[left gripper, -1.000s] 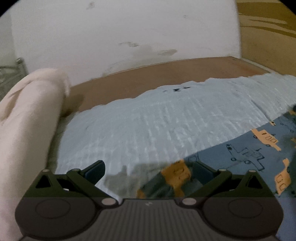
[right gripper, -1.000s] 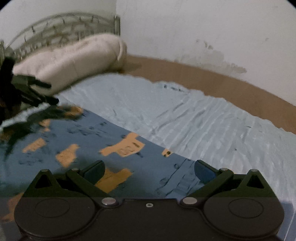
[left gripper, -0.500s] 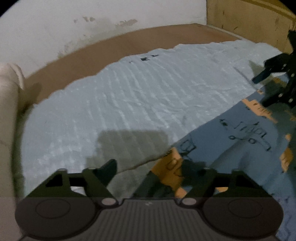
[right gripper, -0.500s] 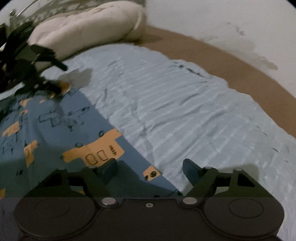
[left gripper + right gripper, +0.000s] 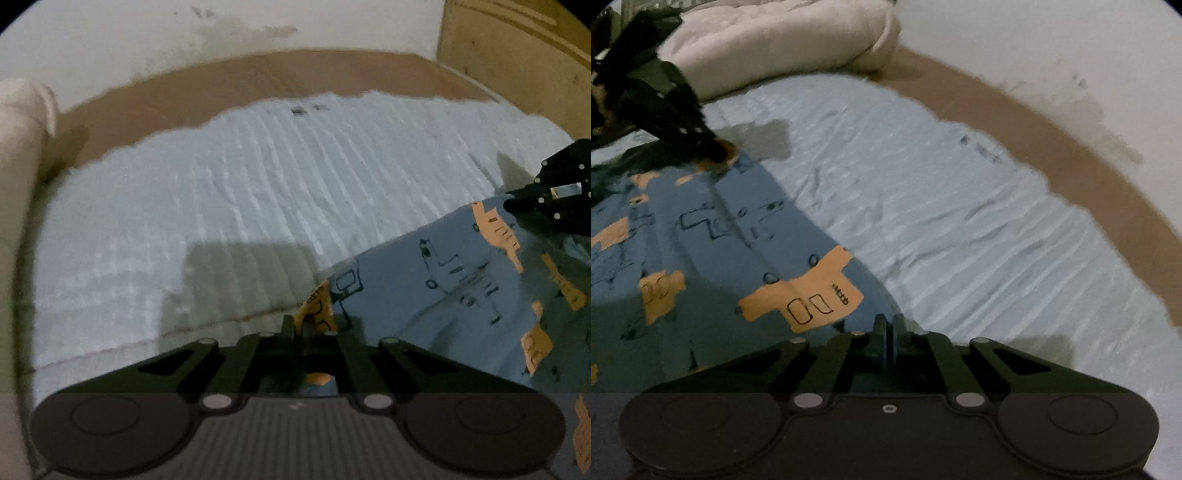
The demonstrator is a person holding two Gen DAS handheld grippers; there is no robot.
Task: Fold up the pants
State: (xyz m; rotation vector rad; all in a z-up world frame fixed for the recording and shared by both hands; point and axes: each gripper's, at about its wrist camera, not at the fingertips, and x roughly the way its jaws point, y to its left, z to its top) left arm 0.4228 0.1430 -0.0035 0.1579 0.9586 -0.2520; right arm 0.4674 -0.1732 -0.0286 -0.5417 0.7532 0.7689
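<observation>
Blue pants (image 5: 461,266) printed with orange vehicles lie spread on a light blue sheet (image 5: 258,184). My left gripper (image 5: 314,330) is shut on the pants' near corner, where an orange patch bunches between its fingers. In the right wrist view the pants (image 5: 701,240) fill the left side. There my right gripper (image 5: 888,325) is shut on their edge, beside the sheet (image 5: 942,203). Each gripper shows in the other's view: the right gripper (image 5: 511,202) at the far right, the left gripper (image 5: 722,153) at the upper left. Both pinch the same long edge.
A rolled cream blanket (image 5: 775,40) lies at the head of the bed and shows at the left edge (image 5: 18,147) in the left wrist view. Bare brown mattress (image 5: 258,77) runs along a stained white wall. A wooden panel (image 5: 517,55) stands at the far right.
Both grippers went from wide open to shut on the pants' edge. Both have tilted further down and come closer to the cloth.
</observation>
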